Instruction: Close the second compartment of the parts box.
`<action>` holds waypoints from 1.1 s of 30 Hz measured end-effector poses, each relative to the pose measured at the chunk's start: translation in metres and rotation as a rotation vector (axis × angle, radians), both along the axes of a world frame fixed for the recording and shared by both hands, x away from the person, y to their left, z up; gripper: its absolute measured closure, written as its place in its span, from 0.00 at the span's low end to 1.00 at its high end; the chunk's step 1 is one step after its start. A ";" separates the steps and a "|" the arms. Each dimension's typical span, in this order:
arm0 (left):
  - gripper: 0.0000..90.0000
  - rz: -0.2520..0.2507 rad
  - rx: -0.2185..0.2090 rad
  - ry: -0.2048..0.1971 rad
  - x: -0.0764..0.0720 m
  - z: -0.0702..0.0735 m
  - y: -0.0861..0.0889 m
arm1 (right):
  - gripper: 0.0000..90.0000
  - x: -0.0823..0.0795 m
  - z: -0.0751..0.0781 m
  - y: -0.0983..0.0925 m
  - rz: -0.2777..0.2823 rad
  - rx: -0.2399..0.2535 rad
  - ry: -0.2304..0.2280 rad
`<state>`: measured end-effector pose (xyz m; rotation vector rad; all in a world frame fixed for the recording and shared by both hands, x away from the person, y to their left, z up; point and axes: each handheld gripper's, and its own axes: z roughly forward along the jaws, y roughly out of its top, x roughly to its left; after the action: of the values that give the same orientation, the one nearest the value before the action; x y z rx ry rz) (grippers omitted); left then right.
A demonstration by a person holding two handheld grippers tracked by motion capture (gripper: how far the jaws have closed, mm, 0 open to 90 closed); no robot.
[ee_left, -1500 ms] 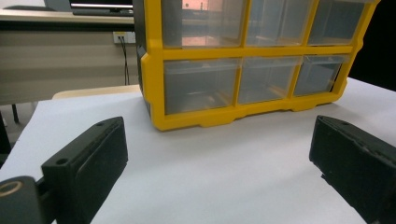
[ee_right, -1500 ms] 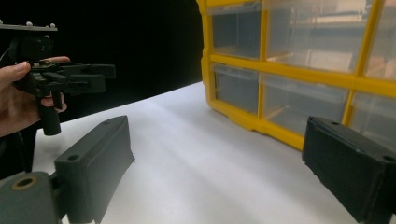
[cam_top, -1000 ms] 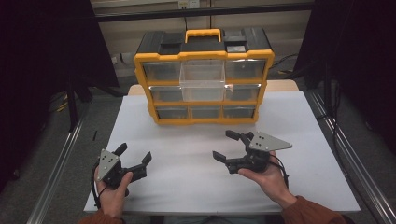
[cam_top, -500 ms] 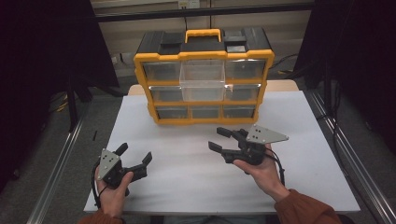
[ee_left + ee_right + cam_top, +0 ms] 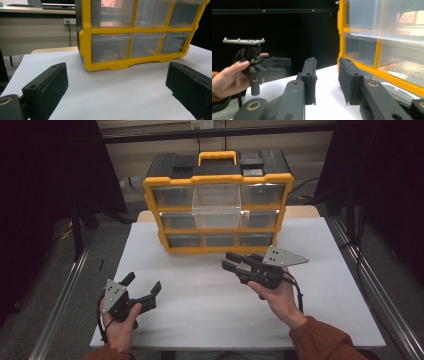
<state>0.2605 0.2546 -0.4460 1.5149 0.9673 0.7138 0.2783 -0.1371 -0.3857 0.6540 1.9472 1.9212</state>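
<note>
Yellow-and-black plastic drawer organiser at the back of the desk, both hand-held grippers empty

Yellow-and-black plastic drawer organiser [image 5: 218,200] with clear drawers stands upright at the far middle of the white desk [image 5: 200,305], its yellow carry handle [image 5: 217,156] on top. It has three rows of three clear drawers. The clear middle drawer of the top row [image 5: 216,207] is pulled out toward the person and overhangs the row below; the other drawers sit flush in the frame. In the left gripper view the bottom row of drawers [image 5: 143,45] looks empty, and the organiser's yellow base rests flat on the white surface.

The left hand-held gripper [image 5: 141,291] is held in the person's left hand [image 5: 120,325] low over the near left part of the desk, well apart from the organiser. Its two black jaws stand wide apart with nothing between them; in the left gripper view they frame the bare white surface and the organiser's lower left corner beyond.

The right hand-held gripper [image 5: 236,261] is held in the person's right hand [image 5: 280,297], an orange sleeve [image 5: 325,342] at the wrist. It sits just in front of the organiser's bottom right drawers, its jaws pointing left along the front of the organiser. The jaws are parted by a modest gap and hold nothing. In the right gripper view the organiser's yellow frame [image 5: 342,30] rises close at the right, and the left hand-held gripper shows farther off at the left, against a dark background.
</note>
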 end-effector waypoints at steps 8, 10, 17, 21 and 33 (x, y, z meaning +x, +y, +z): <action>0.04 -0.009 0.007 -0.001 0.000 -0.001 -0.001 | 0.99 0.010 0.011 0.002 -0.010 0.017 -0.041; 0.04 -0.016 0.006 0.002 0.000 -0.001 -0.001 | 1.00 0.013 0.014 0.003 -0.014 0.023 -0.047; 0.04 -0.016 0.011 0.001 0.000 -0.001 -0.001 | 1.00 0.024 0.019 0.006 -0.036 0.032 -0.067; 0.04 -0.014 0.012 0.003 0.000 -0.001 -0.001 | 1.00 0.030 0.022 0.008 -0.047 0.033 -0.082; 0.04 -0.010 0.022 0.012 0.000 -0.001 -0.001 | 1.00 0.046 0.026 0.011 -0.083 0.017 -0.124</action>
<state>0.2608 0.2535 -0.4471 1.5440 0.9628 0.7111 0.3246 -0.1261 -0.3601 0.5951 1.8029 1.8832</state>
